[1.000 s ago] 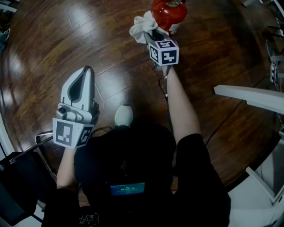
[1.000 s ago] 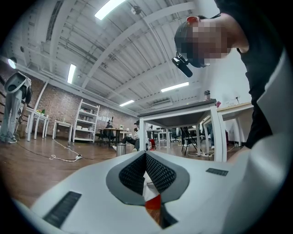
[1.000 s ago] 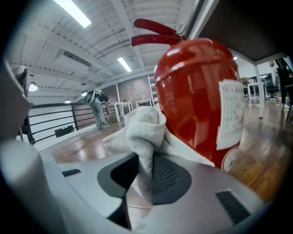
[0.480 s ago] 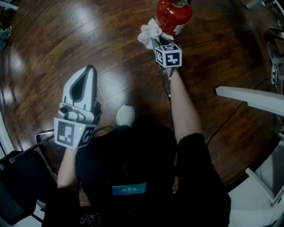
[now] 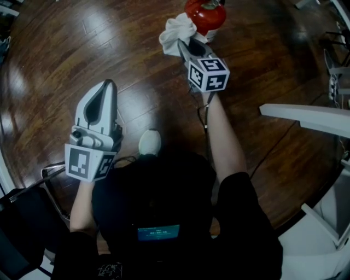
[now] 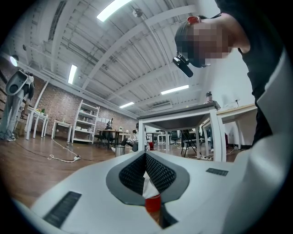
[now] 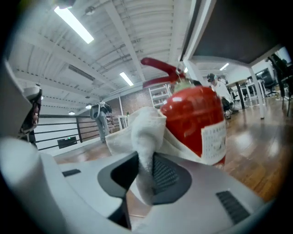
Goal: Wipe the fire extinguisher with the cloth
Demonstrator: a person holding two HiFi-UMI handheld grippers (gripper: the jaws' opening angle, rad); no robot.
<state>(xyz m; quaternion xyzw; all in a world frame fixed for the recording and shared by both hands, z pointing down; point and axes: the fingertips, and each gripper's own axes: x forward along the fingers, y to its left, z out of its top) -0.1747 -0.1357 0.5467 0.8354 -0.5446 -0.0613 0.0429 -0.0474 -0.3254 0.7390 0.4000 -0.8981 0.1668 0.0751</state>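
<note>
A red fire extinguisher (image 5: 205, 15) stands on the wood floor at the top of the head view. A white cloth (image 5: 176, 31) is bunched against its left side, and my right gripper (image 5: 187, 46) is shut on it. In the right gripper view the cloth (image 7: 143, 132) is pinched between the jaws and drapes against the red cylinder (image 7: 194, 116) and its white label. My left gripper (image 5: 107, 86) hangs low at the left, away from the extinguisher, shut with nothing in it. In the left gripper view, the left gripper (image 6: 145, 170) points toward the distant extinguisher (image 6: 153, 204).
A white table edge (image 5: 306, 116) juts in from the right, with a cable (image 5: 281, 143) on the floor beneath it. A white shoe (image 5: 149, 141) shows by the person's body. A dark chair (image 5: 24, 219) sits at the lower left. Wood floor spreads to the left.
The right gripper has rubbed the cloth along the extinguisher's side, a little down and right and then back up left. The left gripper has stayed put.
</note>
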